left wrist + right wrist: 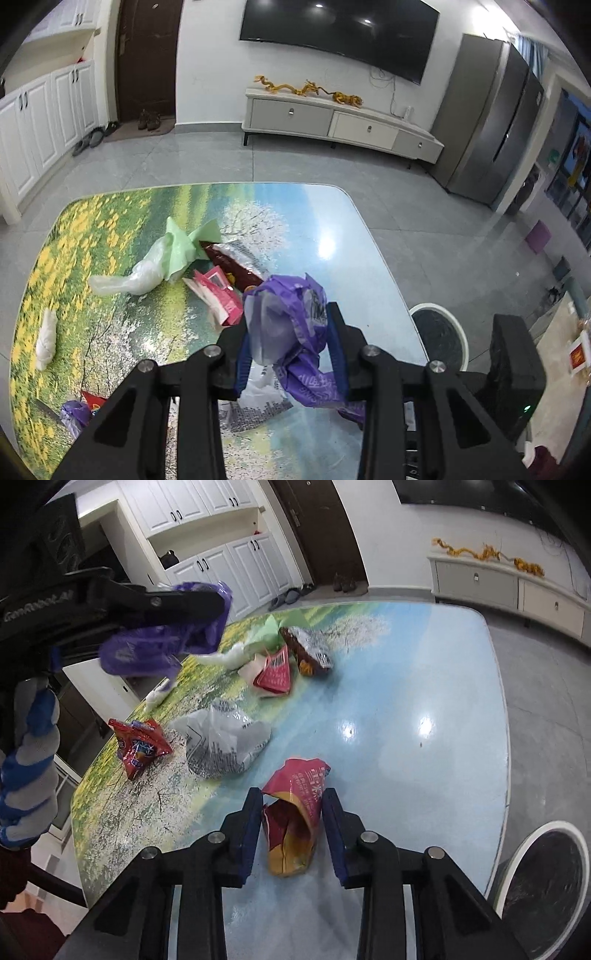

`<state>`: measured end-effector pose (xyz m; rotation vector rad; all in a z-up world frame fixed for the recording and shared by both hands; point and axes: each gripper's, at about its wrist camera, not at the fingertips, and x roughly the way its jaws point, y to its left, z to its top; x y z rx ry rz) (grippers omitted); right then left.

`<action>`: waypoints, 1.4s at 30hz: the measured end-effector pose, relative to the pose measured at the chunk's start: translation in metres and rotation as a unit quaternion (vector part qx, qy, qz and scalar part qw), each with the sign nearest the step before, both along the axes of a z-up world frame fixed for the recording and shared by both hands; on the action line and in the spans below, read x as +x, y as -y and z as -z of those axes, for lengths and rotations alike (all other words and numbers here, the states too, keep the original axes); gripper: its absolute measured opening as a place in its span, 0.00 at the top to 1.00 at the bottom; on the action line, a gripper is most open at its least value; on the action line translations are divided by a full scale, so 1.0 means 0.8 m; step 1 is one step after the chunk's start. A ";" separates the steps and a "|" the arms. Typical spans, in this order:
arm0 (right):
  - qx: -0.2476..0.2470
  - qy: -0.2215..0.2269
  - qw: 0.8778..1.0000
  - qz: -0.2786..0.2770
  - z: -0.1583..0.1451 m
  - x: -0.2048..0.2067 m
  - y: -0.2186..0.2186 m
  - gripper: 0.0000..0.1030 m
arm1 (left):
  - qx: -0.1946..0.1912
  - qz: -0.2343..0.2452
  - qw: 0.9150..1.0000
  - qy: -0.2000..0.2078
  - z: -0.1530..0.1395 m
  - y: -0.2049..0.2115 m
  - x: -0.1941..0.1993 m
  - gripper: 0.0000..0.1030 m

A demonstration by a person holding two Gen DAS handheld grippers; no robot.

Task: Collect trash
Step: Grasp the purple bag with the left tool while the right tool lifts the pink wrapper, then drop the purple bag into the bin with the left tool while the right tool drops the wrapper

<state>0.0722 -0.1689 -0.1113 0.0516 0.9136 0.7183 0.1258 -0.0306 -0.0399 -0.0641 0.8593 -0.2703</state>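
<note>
The left gripper is clenched on a crumpled purple bag, which bulges up between the blue pads and hangs down behind them; in the right wrist view the same bag is held in the air above the near left part of the table. The right gripper has its jaws pressed against both sides of a red and orange snack bag; whether the bag still rests on the table or is lifted clear, I cannot tell.

The rest of the trash lies on the table, whose top is printed with a flowery landscape; a grey and white plastic bag sits just beyond the right gripper; a small red wrapper lies to its left near the edge; farther off are a pink packet, a dark brown foil packet and a pale green bag bunched close together; a white wad of paper lies apart near the left edge in the left wrist view. A round bin with a white rim and dark liner stands on the floor beside the table's right edge.
</note>
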 end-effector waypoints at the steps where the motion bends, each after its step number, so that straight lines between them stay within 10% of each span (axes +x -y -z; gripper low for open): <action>1: 0.005 0.000 1.000 0.003 -0.002 -0.001 0.004 0.73 | 0.007 0.004 1.000 0.003 -0.001 0.007 -0.002 0.67; 11: 0.061 0.011 0.990 0.129 -0.030 -0.022 0.150 0.82 | 0.059 0.114 0.991 0.035 -0.004 0.138 -0.018 0.67; 24: 0.041 -0.021 0.940 0.339 0.013 -0.020 0.370 0.82 | 0.068 0.244 0.967 0.004 0.045 0.337 0.001 0.67; 34: 0.029 -0.062 0.916 0.395 0.053 0.003 0.433 0.78 | 0.073 0.283 0.956 -0.030 0.093 0.417 0.021 0.64; 42: 0.010 -0.061 0.900 0.432 0.051 -0.021 0.447 0.62 | 0.020 0.297 0.952 -0.063 0.104 0.439 0.033 0.39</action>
